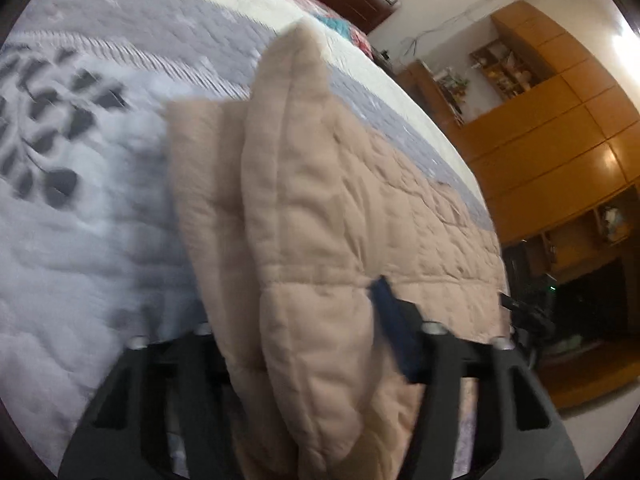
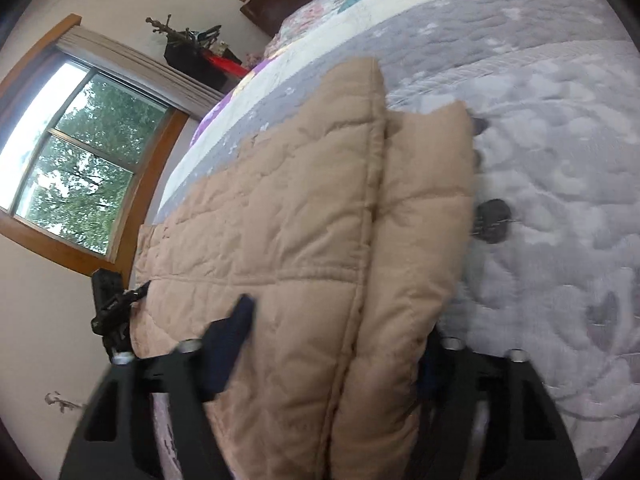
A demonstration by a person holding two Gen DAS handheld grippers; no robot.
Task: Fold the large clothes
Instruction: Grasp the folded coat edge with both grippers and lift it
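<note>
Left wrist view: my left gripper [image 1: 296, 344] is clamped on a doubled edge of the tan quilted cover [image 1: 320, 208]. The dark blue pad of one finger [image 1: 394, 332] presses into the fabric at about five o'clock; the other finger is hidden behind the folds at seven o'clock. The cover's thick layers stand up between my jaws and run towards twelve o'clock, where a corner peaks. The rest of it lies flat towards three o'clock on the grey bedspread [image 1: 100, 208], which has a dark leaf pattern at nine o'clock. Wooden cabinets [image 1: 560, 128] fill the two o'clock side. The picture is somewhat blurred.

Right wrist view: my right gripper [image 2: 340, 344] is closed on another bunched edge of the same cover. One blue-padded finger [image 2: 236, 340] bears on the quilting at seven o'clock; the other is mostly hidden by the fold at five o'clock. The cover's folded layers rise to twelve o'clock and spread flat towards nine o'clock over the bedspread. A window [image 2: 76, 152] with green trees sits at nine to ten o'clock, and the other gripper's black tip [image 2: 110, 316] pokes in at eight o'clock, at the cover's far edge.
</note>
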